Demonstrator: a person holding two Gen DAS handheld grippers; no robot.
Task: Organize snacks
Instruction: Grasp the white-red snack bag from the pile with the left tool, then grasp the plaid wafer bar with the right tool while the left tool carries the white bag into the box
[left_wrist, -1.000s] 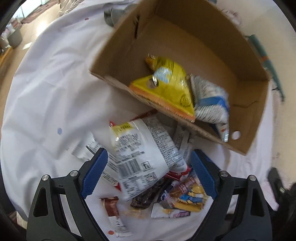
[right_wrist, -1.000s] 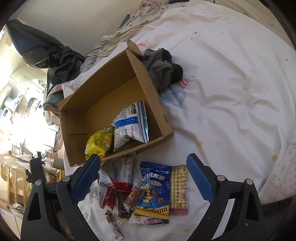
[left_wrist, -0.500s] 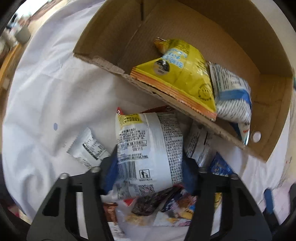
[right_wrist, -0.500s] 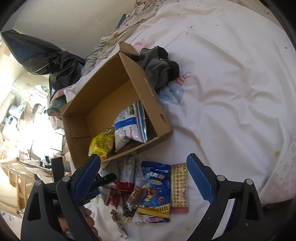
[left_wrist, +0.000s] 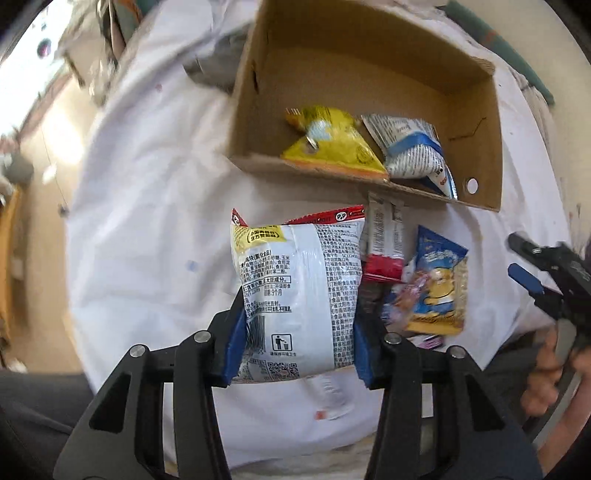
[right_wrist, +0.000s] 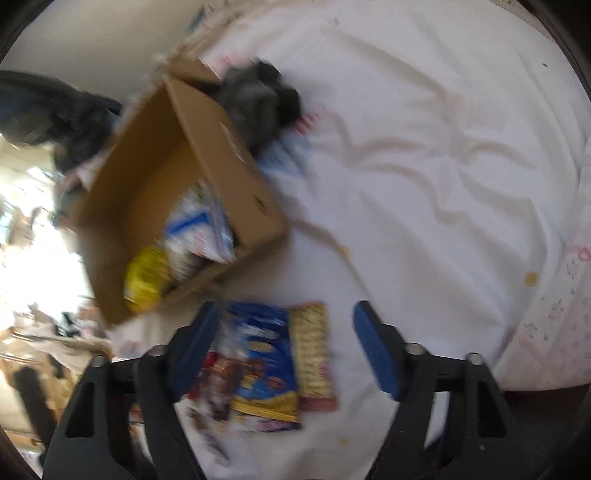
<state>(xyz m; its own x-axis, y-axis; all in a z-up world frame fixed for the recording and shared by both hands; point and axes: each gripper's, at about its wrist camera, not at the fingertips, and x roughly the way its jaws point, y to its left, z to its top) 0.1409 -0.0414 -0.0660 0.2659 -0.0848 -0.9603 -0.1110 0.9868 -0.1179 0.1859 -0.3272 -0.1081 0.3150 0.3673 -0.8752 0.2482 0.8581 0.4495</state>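
My left gripper is shut on a white snack bag with a red top edge and holds it above the bed sheet, short of the cardboard box. The box holds a yellow chip bag and a white-and-blue bag. My right gripper is open and empty over a blue snack pack and a tan checked wafer pack. The box also shows in the right wrist view, blurred.
Loose snacks lie on the white sheet right of the held bag. Dark grey clothing lies behind the box. The right gripper shows at the right edge of the left wrist view. The bed edge and floor are at the left.
My left gripper closed on the white snack bag and lifted it off the pile. My right gripper dropped closer over the blue pack and wafer pack, still open.
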